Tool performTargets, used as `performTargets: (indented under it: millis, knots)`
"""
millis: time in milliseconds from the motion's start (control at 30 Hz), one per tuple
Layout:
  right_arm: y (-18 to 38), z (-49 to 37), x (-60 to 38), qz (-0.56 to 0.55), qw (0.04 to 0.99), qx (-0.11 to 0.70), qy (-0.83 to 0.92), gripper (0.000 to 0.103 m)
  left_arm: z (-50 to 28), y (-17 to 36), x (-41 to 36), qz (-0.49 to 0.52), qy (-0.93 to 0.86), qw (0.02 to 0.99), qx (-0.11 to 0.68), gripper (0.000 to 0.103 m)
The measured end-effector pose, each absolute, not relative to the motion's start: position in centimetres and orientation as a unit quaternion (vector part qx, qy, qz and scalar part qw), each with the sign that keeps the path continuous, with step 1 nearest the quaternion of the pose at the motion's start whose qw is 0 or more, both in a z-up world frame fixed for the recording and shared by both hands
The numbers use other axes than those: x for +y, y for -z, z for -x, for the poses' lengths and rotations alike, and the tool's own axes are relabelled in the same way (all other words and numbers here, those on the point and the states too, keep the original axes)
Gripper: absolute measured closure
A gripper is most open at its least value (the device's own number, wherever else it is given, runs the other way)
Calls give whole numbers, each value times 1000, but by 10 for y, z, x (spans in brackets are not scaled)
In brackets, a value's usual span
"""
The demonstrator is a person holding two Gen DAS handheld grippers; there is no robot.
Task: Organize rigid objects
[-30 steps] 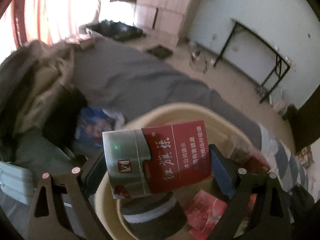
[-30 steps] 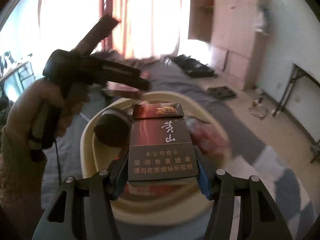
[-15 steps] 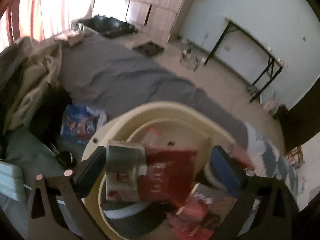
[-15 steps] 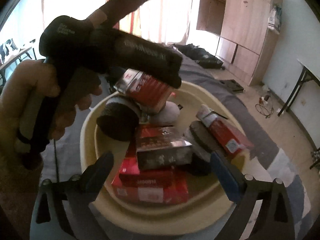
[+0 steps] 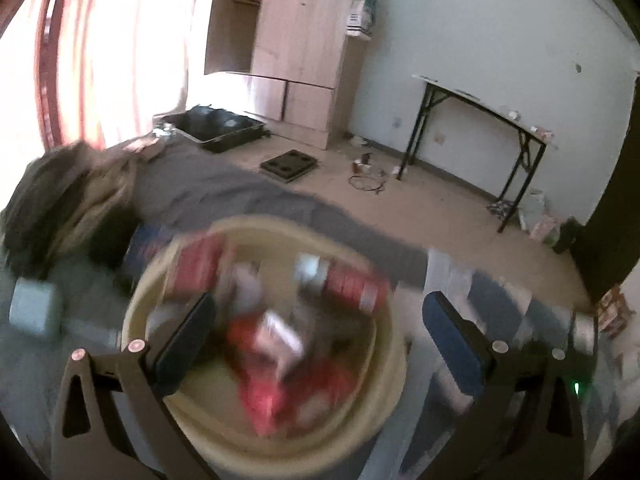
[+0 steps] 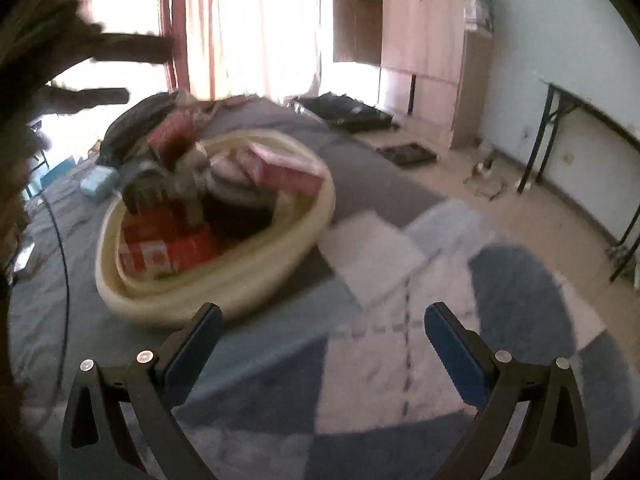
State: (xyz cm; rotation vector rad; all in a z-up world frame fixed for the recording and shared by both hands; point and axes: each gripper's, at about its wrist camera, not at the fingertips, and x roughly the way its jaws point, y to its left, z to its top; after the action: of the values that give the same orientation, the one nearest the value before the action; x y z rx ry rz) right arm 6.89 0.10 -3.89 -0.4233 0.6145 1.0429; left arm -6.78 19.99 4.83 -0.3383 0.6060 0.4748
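Since the earlier frames both cigarette packs have left the jaws. The silver-and-red pack from the left gripper (image 5: 318, 334) and the dark brown pack from the right gripper (image 6: 320, 336) are no longer between the pads and now lie among the contents of the basket (image 6: 280, 248).

Left gripper: jaws wide, nothing between them. It hangs directly over the basket (image 5: 394, 360), whose contents are motion-blurred in this view. Only red packs (image 5: 352, 284) and grey patches can be told apart.

Right gripper: jaws opening and already wide, nothing between them. It is positioned over a blue-and-white patterned bedcover (image 6: 400, 312), with the basket beyond it to the left.

Basket: cream, oval, resting on the bed. It holds red cartons (image 6: 168, 248) at the near side, a red box (image 6: 280, 170) leaning on the far rim, a dark round item (image 6: 240, 208) at the centre, and further packs piled at the left. The individual released packs cannot be identified in the blur.

Beyond the basket: a grey sheet (image 5: 224, 196), a heap of clothing (image 5: 68, 196), and a pale blue case (image 6: 96, 184) on the bed. Farther off: an open black suitcase (image 6: 344, 112) on the floor, a wooden wardrobe (image 5: 304, 52), and a black-legged folding table (image 5: 480, 120) against the wall.
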Motion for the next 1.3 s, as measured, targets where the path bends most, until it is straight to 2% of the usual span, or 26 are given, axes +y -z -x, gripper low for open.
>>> performTargets:
  millis: [100, 200, 367, 833, 1000, 1200, 1300]
  knots:
    - [56, -76, 12, 226, 802, 299, -464, 0, 96, -7, 174, 167, -223, 910, 306, 0]
    - [66, -70, 29, 245, 789, 298, -479, 0, 89, 16, 159, 141, -207, 906, 342, 0]
    - [76, -74, 43, 263, 787, 305, -467, 0, 85, 42, 171, 152, -237, 890, 358, 0]
    - [81, -81, 44, 242, 794, 319, -458, 0, 84, 50, 137, 81, -250, 898, 353, 0]
    - [81, -83, 44, 240, 793, 321, -460, 0, 93, 47, 141, 119, -264, 896, 336, 0]
    - [81, -83, 43, 238, 792, 321, -461, 0, 92, 57, 126, 88, -314, 876, 355, 0]
    - [81, -83, 43, 239, 792, 320, -461, 0, 95, 63, 136, 134, -330, 862, 361, 0]
